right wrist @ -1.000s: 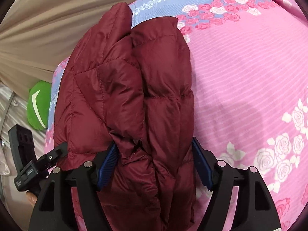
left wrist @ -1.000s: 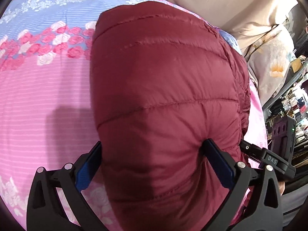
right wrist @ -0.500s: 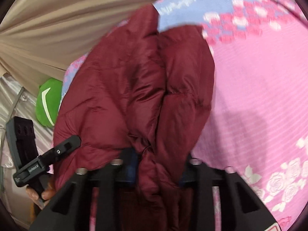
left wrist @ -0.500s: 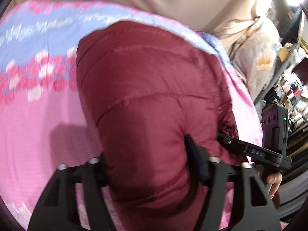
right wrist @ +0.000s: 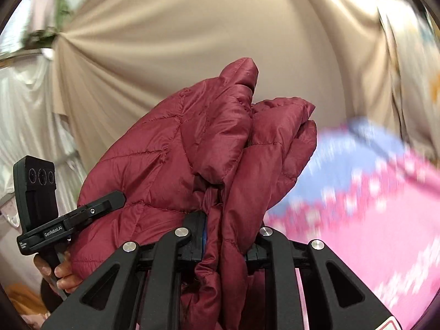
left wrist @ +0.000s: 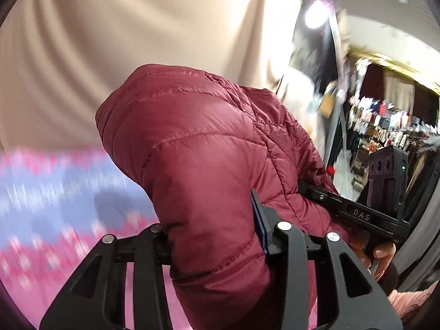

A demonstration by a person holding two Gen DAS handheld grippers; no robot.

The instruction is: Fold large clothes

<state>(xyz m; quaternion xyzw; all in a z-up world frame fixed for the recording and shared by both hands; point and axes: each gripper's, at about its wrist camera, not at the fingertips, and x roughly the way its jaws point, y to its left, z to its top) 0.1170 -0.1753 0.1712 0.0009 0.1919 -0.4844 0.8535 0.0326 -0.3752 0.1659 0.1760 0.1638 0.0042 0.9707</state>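
Seen from the left wrist, the left gripper has its fingers drawn in tight on a thick fold of the maroon puffer jacket, which bulges up and forward from the jaws and hangs clear above the blurred pink floral bedsheet; the bundle's long axis runs away from the fingers toward the beige curtain, and the other handheld unit presses into the jacket's right edge, just beside this grip. From the right wrist, the right gripper is likewise clamped narrow on several gathered layers of the maroon puffer jacket, the folded stack rising straight up out of the jaws with its upper corners pointing at the beige curtain, while the pink floral bedsheet lies off to the right and below. Both grippers hold the same near edge, side by side, so neither is clearly nearer; the bed lies ahead and down, which looks like where the bundle must go.
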